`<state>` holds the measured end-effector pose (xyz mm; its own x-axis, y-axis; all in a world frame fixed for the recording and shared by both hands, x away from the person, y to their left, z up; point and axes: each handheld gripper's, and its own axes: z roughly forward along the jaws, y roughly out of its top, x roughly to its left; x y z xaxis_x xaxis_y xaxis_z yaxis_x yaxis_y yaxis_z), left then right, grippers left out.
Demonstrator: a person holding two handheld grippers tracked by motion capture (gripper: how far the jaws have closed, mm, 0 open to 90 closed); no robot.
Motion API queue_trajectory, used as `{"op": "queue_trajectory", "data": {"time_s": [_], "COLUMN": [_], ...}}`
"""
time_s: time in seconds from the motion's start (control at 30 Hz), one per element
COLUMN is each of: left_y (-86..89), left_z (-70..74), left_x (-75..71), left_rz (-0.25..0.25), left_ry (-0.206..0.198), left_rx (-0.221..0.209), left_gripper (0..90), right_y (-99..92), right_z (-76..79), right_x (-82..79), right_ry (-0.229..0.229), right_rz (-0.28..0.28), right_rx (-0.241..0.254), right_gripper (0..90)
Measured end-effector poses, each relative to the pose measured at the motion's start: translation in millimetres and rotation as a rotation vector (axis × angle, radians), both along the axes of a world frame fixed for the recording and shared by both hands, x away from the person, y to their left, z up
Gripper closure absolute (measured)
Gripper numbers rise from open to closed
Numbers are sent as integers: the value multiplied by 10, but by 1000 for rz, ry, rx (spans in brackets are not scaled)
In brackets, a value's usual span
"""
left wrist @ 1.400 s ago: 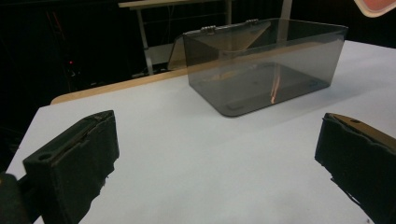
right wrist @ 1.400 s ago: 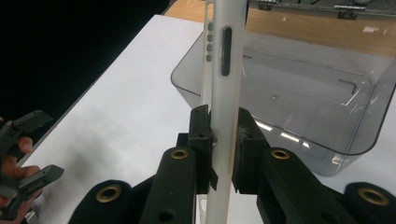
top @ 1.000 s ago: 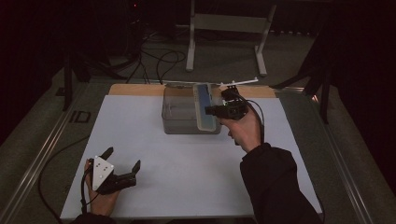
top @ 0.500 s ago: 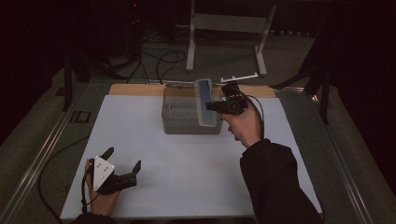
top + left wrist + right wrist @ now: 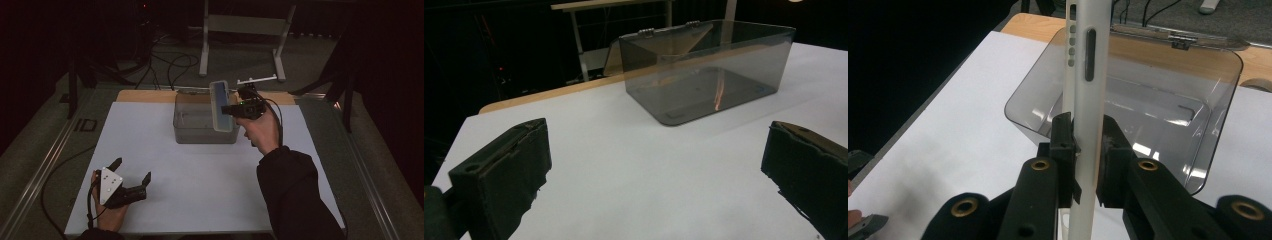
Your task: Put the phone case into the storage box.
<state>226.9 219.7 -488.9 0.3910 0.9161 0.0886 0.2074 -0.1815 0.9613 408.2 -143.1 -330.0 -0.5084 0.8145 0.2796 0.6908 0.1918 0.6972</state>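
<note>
A clear grey plastic box [image 5: 200, 125] stands open at the back middle of the white table top [image 5: 200, 190]. My right gripper [image 5: 230, 109] is shut on a thin pale slab like a phone [image 5: 219, 105], held on edge over the box's right side. In the right gripper view the slab [image 5: 1088, 60] rises between the jaws of the right gripper [image 5: 1087, 145], with the box [image 5: 1158, 100] below it. My left gripper [image 5: 131, 169] rests open at the front left with nothing in it. Its view looks between the wide-set jaws of the left gripper [image 5: 659, 165] at the box [image 5: 704, 75].
The box's hinged lid [image 5: 659, 42] leans back behind it. A wooden board edge [image 5: 145, 95] runs along the table's far side. A metal stand [image 5: 245, 30] and cables [image 5: 165, 60] lie on the floor beyond. A small white bracket [image 5: 257, 79] sits at the back right.
My right gripper has lifted the slab slightly over the box's right side. The left gripper has stayed where it was.
</note>
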Motion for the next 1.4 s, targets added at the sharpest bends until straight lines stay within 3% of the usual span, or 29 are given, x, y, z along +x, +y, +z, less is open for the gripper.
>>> {"op": "queue_trajectory", "data": {"time_s": [1.4], "left_y": [-3], "left_z": [4], "left_x": [-4], "left_rz": [-1], "left_ry": [-4], "left_rx": [3], "left_gripper": [3], "right_y": [-78], "right_z": [-79], "right_x": [275], "right_ry": [18], "right_rz": [-106], "right_rx": [-20], "right_gripper": [807]}}
